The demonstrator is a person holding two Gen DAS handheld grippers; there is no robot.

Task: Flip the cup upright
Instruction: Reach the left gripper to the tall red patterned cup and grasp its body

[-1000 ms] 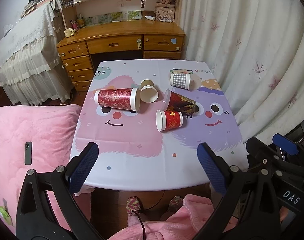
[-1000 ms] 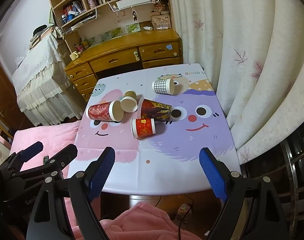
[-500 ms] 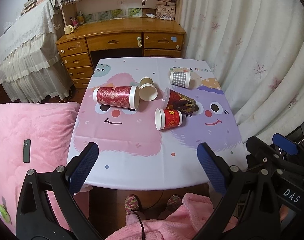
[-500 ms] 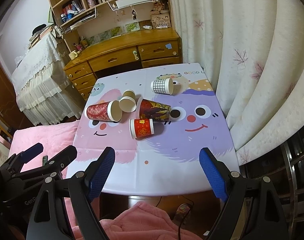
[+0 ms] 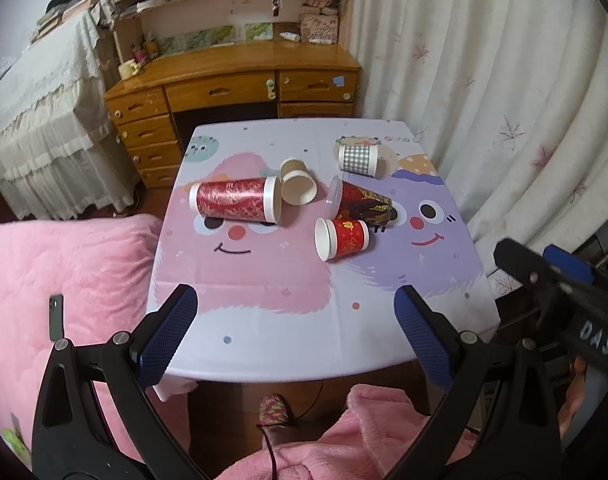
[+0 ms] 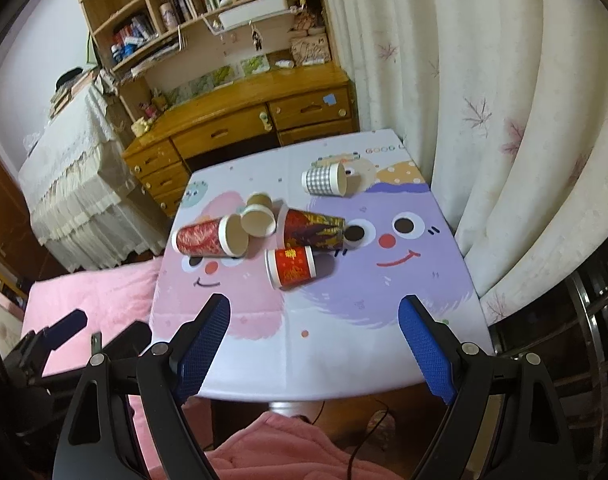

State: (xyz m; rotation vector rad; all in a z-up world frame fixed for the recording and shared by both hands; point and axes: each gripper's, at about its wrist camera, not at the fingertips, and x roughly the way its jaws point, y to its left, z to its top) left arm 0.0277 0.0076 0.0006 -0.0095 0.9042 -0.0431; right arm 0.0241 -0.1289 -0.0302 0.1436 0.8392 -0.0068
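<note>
Several paper cups lie on their sides on a small table (image 5: 263,340) with a cartoon cloth. A small red cup (image 5: 342,238) (image 6: 291,267) lies nearest. Behind it lies a dark patterned cup (image 5: 362,204) (image 6: 312,227). A tall red and gold cup (image 5: 235,200) (image 6: 209,237) lies to the left, a brown cup (image 5: 297,182) (image 6: 259,216) beside it, and a grey checked cup (image 5: 358,159) (image 6: 324,179) at the back. My left gripper (image 5: 295,332) and right gripper (image 6: 314,344) are both open and empty, above the table's near edge, well short of the cups.
A pink bed (image 5: 63,288) with a phone (image 5: 55,318) lies left of the table. White curtains (image 5: 484,100) hang on the right. A wooden desk (image 5: 239,80) with shelves stands behind the table. My pink-clad legs (image 5: 344,440) are below the table's edge.
Both grippers have moved slightly forward toward the table, so the cups appear a little lower and closer. Both stay open. The cups have not moved.
</note>
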